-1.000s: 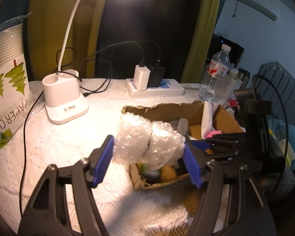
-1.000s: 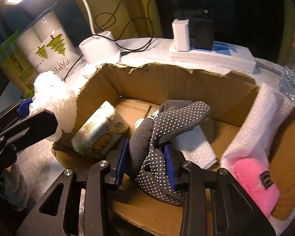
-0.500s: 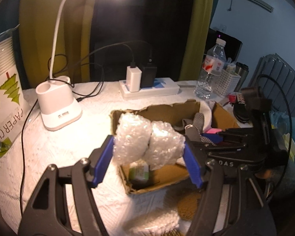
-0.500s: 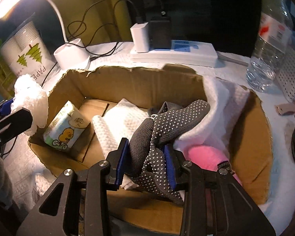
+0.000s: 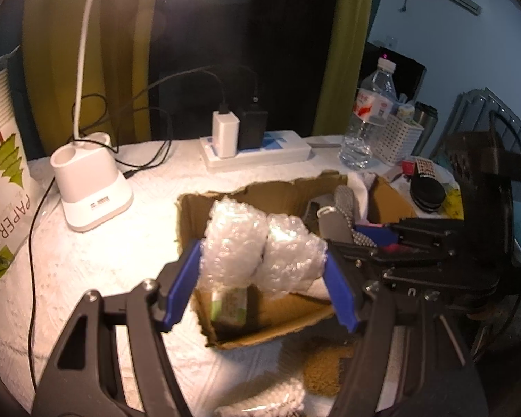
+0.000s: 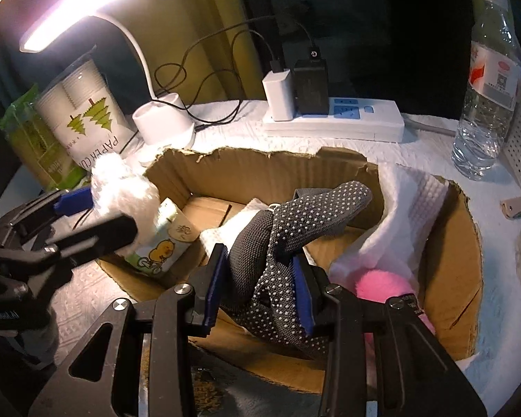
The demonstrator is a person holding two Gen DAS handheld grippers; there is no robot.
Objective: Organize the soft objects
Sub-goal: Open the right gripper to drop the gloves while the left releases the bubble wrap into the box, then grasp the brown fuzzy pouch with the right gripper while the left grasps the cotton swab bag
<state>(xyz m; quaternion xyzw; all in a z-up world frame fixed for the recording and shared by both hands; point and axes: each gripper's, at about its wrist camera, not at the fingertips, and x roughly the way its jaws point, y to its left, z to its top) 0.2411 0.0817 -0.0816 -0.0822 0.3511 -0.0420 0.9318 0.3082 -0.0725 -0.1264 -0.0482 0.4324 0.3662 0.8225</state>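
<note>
My left gripper [image 5: 260, 271] is shut on a wad of clear bubble wrap [image 5: 260, 243], held over the near left corner of a torn cardboard box [image 5: 271, 187]. My right gripper [image 6: 260, 285] holds a grey dotted glove [image 6: 316, 205] over the box's [image 6: 260, 173] front; its jaws are opening, but the pads still touch the glove. Inside the box lie a tissue pack [image 6: 159, 243], a white towel [image 6: 413, 201] and a pink plush [image 6: 385, 285]. The bubble wrap [image 6: 118, 184] hangs just above the tissue pack.
A white lamp base [image 5: 90, 187], a power strip [image 5: 260, 153] with chargers and cables, a water bottle [image 5: 368, 121] and a white basket [image 5: 403, 139] stand behind the box. A paper-cup bag [image 5: 3, 173] is at the left. A brown pad [image 5: 323, 371] lies in front.
The right gripper rose and drew back a little with the glove, so more of the box shows. The left gripper slid sideways with the bubble wrap, closer over the tissue pack.
</note>
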